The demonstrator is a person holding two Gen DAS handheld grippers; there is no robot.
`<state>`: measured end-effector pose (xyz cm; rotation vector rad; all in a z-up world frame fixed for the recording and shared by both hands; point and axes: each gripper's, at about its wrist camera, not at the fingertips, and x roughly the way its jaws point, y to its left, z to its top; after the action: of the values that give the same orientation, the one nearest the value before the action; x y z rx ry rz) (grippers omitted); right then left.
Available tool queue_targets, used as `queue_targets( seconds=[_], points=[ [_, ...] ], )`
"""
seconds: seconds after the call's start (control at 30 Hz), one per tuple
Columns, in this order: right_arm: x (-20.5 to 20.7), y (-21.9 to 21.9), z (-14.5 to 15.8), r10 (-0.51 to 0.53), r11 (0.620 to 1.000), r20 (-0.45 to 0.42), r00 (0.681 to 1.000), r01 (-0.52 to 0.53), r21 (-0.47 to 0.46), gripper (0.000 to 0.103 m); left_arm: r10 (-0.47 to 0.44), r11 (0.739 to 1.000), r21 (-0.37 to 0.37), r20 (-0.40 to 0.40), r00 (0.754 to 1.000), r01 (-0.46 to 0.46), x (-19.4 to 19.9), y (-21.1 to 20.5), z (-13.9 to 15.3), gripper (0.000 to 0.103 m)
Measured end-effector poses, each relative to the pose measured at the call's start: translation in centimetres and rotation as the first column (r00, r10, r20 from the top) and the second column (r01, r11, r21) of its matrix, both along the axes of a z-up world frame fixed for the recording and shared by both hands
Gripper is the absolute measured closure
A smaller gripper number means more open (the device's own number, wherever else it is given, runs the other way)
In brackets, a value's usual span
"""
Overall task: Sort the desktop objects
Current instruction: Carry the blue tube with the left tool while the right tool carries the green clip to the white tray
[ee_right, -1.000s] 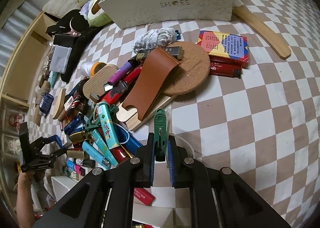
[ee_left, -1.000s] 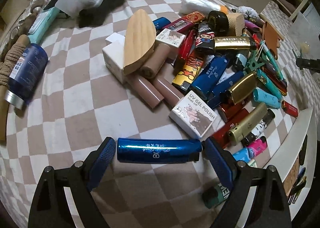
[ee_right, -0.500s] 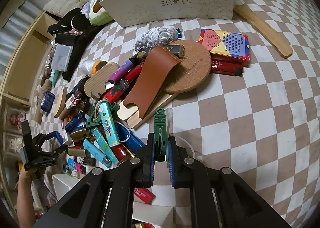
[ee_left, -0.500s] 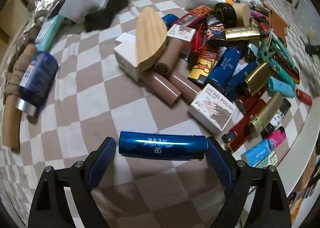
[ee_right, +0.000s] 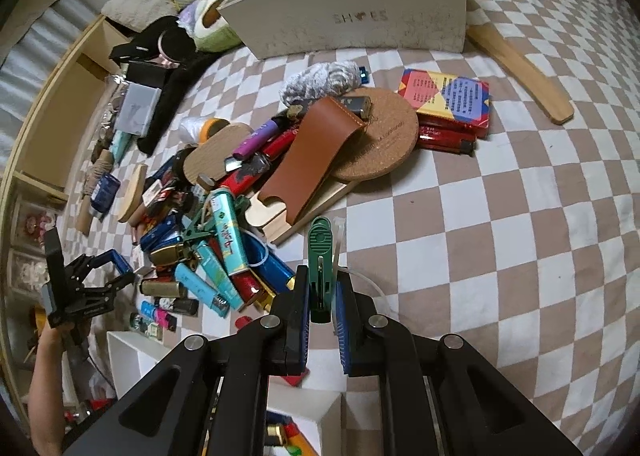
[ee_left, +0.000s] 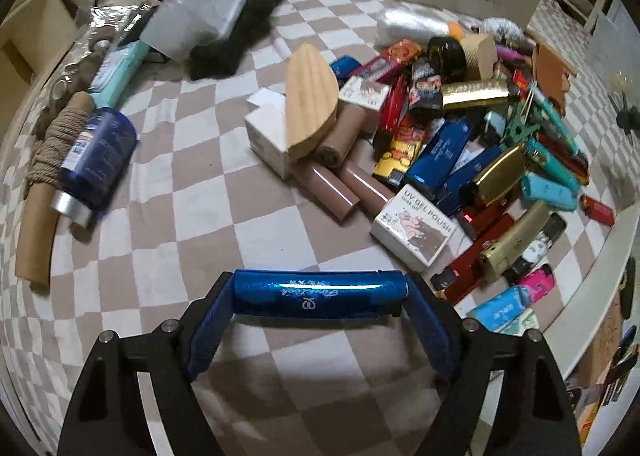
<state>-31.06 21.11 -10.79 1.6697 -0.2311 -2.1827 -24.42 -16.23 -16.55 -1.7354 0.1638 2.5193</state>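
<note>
Ahead of both my grippers the checkered cloth [ee_left: 168,191] carries a heap of lighters [ee_left: 472,159]. My left gripper [ee_left: 320,296] has just been closing: its pads now touch both ends of the blue lighter [ee_left: 320,293], lying crosswise between my fingers. My right gripper [ee_right: 322,312] is pressed tight, pinching the green clip [ee_right: 320,256], which stands upright beyond my fingertips.
</note>
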Motion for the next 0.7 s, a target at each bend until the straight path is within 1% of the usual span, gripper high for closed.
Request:
queue_targets(
  seconds=[0.07,0.13,0.17,0.27,0.4,0.5,0.7],
  points=[
    [0.3,0.3,0.6,-0.001,1.000,-0.010,1.000,0.001,-0.013,0.090,0.021,1.000,0.006,-0.016,1.000,-0.021,0.1,0.2,0.8,0.020],
    [0.8,0.5,1.4,0.002,1.000,-0.024,1.000,-0.003,-0.026,0.090,0.045,0.999,0.006,-0.034,0.998,-0.045,0.8,-2.1,2.6,0.020],
    [1.1,0.6,1.8,0.003,0.999,-0.031,1.000,-0.004,-0.034,0.090,0.057,0.998,0.011,-0.040,0.998,-0.057,1.0,-2.3,3.0,0.020],
    [2.0,0.7,2.9,0.012,0.998,-0.048,0.999,-0.014,-0.059,0.090,0.093,0.995,0.043,-0.064,0.994,-0.091,1.3,-2.2,4.5,0.020],
    [3.4,0.7,4.5,0.031,0.995,-0.073,0.997,-0.038,-0.092,0.090,0.118,0.991,0.070,-0.094,0.989,-0.112,2.9,-1.6,6.7,0.020],
    [4.5,0.6,5.5,0.051,0.991,-0.088,0.995,-0.061,-0.117,0.090,0.118,0.990,0.093,-0.120,0.986,-0.107,3.9,-0.6,8.2,0.020],
    [7.1,-0.4,7.0,0.121,0.980,-0.105,0.987,-0.136,-0.144,0.090,0.083,0.989,0.138,-0.165,0.983,-0.060,6.6,2.3,11.4,0.020]
  ],
)
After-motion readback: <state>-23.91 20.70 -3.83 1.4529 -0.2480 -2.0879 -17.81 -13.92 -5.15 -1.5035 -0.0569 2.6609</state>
